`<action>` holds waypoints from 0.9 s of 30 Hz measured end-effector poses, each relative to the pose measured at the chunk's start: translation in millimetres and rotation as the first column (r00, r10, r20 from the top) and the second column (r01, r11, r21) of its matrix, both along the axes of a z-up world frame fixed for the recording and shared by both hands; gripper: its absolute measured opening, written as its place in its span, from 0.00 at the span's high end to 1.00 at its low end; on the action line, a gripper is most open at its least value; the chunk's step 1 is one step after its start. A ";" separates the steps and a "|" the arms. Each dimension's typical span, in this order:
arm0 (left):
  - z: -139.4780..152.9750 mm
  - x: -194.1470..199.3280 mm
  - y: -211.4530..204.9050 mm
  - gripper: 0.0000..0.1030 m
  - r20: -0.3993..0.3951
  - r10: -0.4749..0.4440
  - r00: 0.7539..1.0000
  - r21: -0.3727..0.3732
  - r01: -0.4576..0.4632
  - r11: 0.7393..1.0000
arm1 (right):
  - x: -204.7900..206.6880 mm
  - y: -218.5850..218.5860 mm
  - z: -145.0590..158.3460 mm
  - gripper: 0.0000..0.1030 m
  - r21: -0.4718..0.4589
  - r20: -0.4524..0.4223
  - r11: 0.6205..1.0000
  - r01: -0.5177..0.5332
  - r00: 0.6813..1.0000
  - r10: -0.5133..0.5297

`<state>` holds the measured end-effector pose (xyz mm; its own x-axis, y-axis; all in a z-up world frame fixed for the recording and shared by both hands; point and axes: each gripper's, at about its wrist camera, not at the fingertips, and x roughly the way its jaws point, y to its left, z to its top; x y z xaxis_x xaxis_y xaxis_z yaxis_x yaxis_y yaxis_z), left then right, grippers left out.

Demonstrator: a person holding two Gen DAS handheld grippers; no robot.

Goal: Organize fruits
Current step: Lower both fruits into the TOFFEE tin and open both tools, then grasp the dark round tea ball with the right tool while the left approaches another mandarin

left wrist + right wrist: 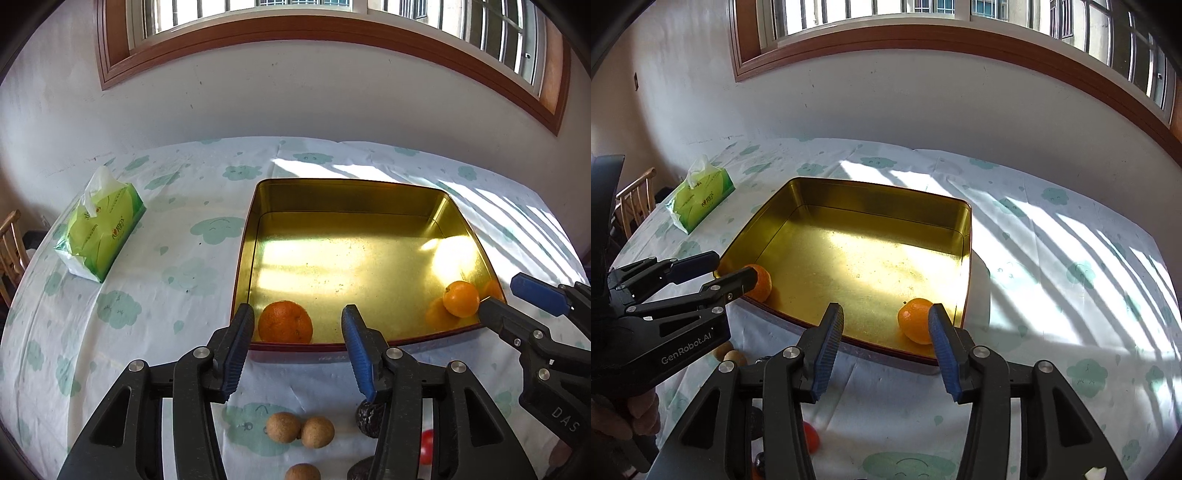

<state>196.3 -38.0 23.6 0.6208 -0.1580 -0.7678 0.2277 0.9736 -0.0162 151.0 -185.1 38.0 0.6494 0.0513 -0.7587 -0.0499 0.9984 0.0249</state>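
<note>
Covering the bench point(155, 295) is a white cloth printed with pale green clouds, barred by sunlight on its right side. Near the middle sits a square gold tin point(354, 206), open on top, its far wall in shadow. Well apart on the left lies a green tissue pack point(99, 229).

Just above the tin's near edge hangs the left claw point(297, 332), released, nothing between its blue pads; a dark orange point(285, 322) lies inside the tin's near-left corner beyond it. The right claw point(884, 332) is likewise released and empty, with a brighter orange point(914, 320) resting in the tin's near-right corner, partly behind its right finger.

On the cloth in front of the tin lie three small brown fruits point(300, 430), dark wrinkled fruits point(367, 417) and a small red fruit point(426, 445).
</note>
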 end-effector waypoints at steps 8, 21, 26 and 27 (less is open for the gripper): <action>18.4 -48.0 12.8 0.50 0.028 0.009 1.000 0.004 -0.009 1.000 | -48.6 -6.0 17.2 0.55 0.006 0.027 1.000 0.013 1.000 -0.013; -14.2 -143.3 33.3 0.50 -0.035 0.022 0.999 0.017 -0.021 1.000 | -126.4 -17.0 -14.5 0.55 0.018 -0.045 1.000 0.023 0.999 -0.023; -33.1 -169.5 39.4 0.50 -0.072 0.036 0.997 0.013 -0.035 0.999 | -142.4 -15.1 -33.5 0.55 0.018 -0.081 1.000 0.018 0.997 -0.016; -36.3 -173.3 39.9 0.50 -0.076 0.039 0.996 0.013 -0.039 0.999 | -143.8 -14.1 -37.3 0.55 0.015 -0.089 1.000 0.014 0.996 -0.013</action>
